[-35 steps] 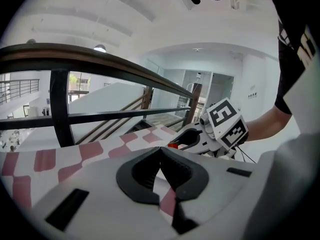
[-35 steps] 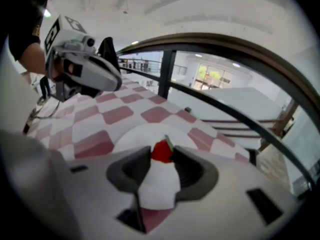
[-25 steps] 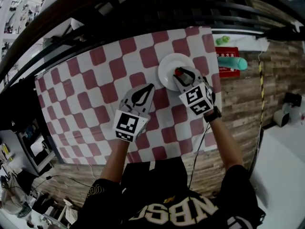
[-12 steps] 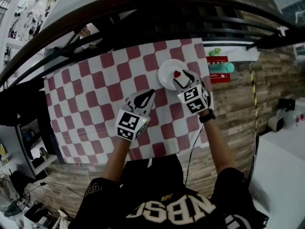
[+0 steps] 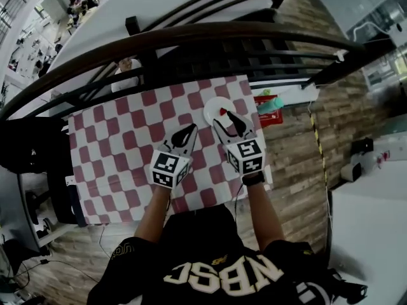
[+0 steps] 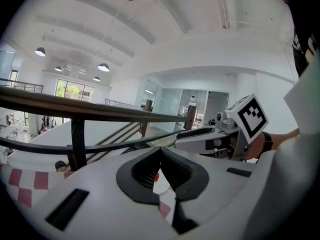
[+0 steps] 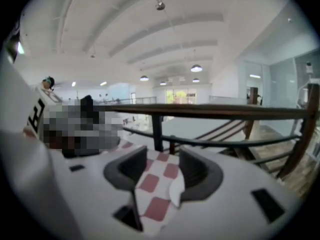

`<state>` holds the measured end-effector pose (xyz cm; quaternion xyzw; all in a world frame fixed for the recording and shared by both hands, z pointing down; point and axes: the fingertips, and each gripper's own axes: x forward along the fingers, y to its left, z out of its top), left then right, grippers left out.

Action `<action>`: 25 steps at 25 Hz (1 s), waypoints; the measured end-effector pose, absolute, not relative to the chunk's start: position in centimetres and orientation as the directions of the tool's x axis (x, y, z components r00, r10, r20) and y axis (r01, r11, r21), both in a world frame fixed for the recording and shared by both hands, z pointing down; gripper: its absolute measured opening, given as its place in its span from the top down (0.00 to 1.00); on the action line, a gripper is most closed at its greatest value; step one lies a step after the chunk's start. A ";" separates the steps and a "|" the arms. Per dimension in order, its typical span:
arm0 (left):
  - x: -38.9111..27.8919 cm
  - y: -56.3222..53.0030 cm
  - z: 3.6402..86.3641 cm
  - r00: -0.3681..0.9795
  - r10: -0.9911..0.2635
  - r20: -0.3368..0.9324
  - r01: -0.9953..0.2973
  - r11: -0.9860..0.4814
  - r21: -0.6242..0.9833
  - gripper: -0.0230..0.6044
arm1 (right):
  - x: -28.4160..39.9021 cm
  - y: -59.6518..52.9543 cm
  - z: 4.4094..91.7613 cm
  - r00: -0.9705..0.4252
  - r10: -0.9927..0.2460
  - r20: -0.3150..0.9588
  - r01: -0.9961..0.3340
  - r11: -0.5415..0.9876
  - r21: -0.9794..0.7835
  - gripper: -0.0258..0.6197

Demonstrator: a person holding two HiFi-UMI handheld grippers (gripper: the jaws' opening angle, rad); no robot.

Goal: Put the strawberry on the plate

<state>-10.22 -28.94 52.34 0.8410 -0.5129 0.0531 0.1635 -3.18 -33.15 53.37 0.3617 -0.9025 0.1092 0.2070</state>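
The strawberry is seen lying on the white plate, near the far edge of the checkered surface. The right gripper is held by the plate; its fingers have just been opening and are spread wide, with nothing gripped. The left gripper is held beside it, with its fingers closed together and empty.

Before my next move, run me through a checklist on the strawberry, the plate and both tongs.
1. Strawberry lies on the plate: ok.
2. Right tongs open, having just opened, nothing between them: ok.
3. Left tongs shut, nothing held: ok.
4. Right tongs clear of the strawberry: ok.
5. Strawberry at rest, not rolling: cannot tell.
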 end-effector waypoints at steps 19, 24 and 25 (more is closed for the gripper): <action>-14.3 -22.1 36.8 0.387 -0.921 -0.043 -0.911 -0.389 0.137 0.94 | -4.7 -22.1 37.0 -0.493 -0.864 0.106 -0.866 0.499 0.039 0.93; -12.9 -21.3 36.0 0.404 -0.913 -0.066 -0.906 -0.409 0.108 0.94 | -4.0 -21.1 36.8 -0.463 -0.881 0.095 -0.882 0.469 0.051 0.93; -12.6 -21.1 35.9 0.405 -0.912 -0.070 -0.906 -0.410 0.104 0.94 | -3.7 -21.0 36.7 -0.456 -0.885 0.089 -0.886 0.461 0.049 0.93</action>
